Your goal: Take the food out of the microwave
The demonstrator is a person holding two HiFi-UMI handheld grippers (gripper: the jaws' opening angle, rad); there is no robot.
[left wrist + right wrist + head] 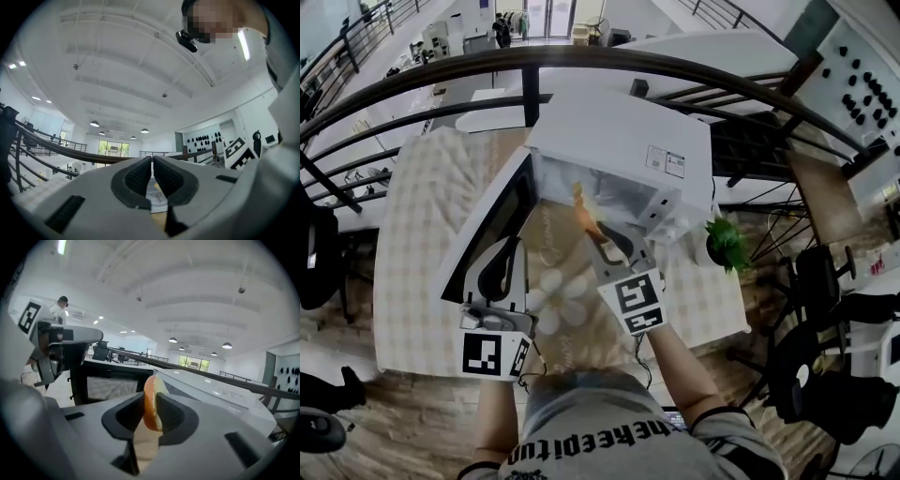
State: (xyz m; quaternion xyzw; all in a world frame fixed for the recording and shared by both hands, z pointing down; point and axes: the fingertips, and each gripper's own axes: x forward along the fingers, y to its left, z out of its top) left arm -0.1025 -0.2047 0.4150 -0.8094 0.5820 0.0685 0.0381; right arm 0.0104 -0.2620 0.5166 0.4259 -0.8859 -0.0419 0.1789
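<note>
Table (403,281) with a checked cloth carries the white microwave (619,131), and all places here are given from that microwave. Its door (492,225) stands open at the left of the cavity. The left gripper (152,161) is in front of the microwave, close to the inner side of the door. Whether it touches the door I cannot tell. Its jaws are together, or very nearly so, and nothing is between them.

The right gripper (150,401) is just in front of the open cavity. Its jaws are closed on a food slice (151,385) with an orange rim and a pale inside. The slice stands on its edge between the pads, and a good part of it rises above them. I judge that the food is already at the cavity mouth or just outside it, so the step in hand is to carry it away and set it down.

To do this well, the grip should be firm enough that the thin slice does not slide, but not so hard that it is crushed. The path should lead toward the person, clear of the cavity's lower lip and of the door on the left. A bare part of the cloth in front of the microwave looks like a good place. The small potted plant (727,242) to the right of the microwave is better avoided. The slice should be laid flat before the jaws open, because on its edge it may fall over.
</note>
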